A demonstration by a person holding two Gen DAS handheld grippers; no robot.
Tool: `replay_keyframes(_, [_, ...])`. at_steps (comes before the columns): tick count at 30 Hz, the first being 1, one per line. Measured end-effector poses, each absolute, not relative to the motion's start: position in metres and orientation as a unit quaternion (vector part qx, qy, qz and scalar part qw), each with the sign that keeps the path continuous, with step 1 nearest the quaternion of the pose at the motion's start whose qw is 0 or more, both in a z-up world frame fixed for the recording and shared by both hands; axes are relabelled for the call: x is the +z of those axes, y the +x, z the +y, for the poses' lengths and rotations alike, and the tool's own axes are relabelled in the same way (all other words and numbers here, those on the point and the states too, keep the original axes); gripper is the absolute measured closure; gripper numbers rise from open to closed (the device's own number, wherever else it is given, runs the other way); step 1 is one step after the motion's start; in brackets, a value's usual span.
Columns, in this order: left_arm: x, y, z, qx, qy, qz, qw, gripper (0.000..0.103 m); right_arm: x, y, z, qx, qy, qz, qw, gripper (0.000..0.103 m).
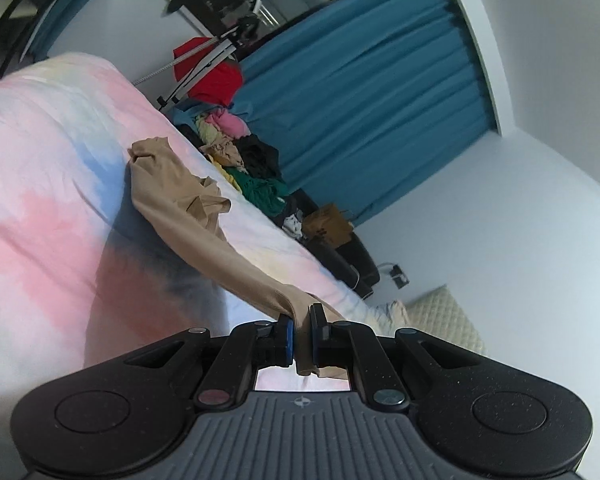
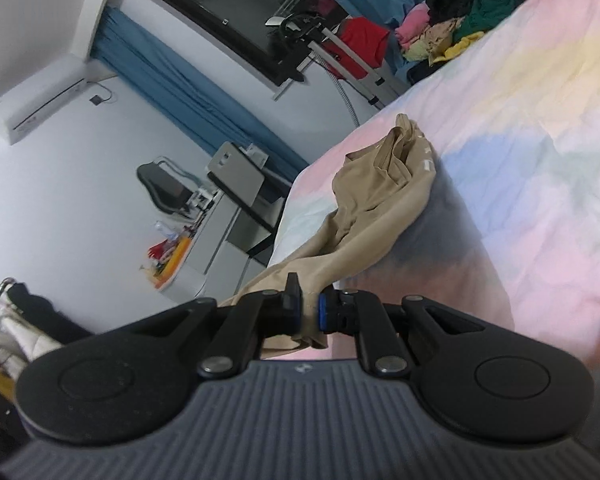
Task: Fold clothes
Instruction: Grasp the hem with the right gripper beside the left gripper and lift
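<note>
On bed (image 1: 40,168), pastel tie-dye sheet, I see tan garment (image 1: 172,184) stretched from far bunched end toward me. My left gripper (image 1: 302,334) pinching one near end of it, fabric pressed between blue pads. My right gripper (image 2: 309,312) pinching other near end (image 2: 356,236), cloth hanging below pads. Heap of mixed clothes (image 1: 256,160) past bed's far edge, blue curtain (image 1: 372,92) behind.

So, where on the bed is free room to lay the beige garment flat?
The bedspread is bare beside the garment, opposite the clothes pile. The bed's far edge by that pile is crowded.
</note>
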State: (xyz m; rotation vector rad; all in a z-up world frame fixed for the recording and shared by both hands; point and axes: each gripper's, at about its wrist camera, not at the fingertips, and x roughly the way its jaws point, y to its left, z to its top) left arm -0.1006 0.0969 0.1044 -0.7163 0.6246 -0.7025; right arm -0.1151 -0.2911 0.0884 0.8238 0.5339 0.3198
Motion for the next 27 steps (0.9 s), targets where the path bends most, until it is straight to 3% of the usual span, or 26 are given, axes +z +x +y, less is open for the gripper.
replay_keyframes(5, [0.101, -0.103, 0.078, -0.295, -0.336, 0.319, 0.836, 0.095, 0.067, -0.115, -0.295, 0.128, 0.425, 0.256, 0.859, 0.091])
replay_keyframes(17, [0.112, 0.055, 0.017, -0.203, -0.210, 0.280, 0.915, 0.095, 0.041, 0.059, -0.276, 0.052, 0.356, 0.260, 0.896, 0.091])
replay_keyframes(27, [0.021, 0.172, -0.014, -0.144, -0.142, 0.320, 0.926, 0.095, -0.027, 0.152, -0.270, 0.032, 0.296, 0.314, 0.902, 0.091])
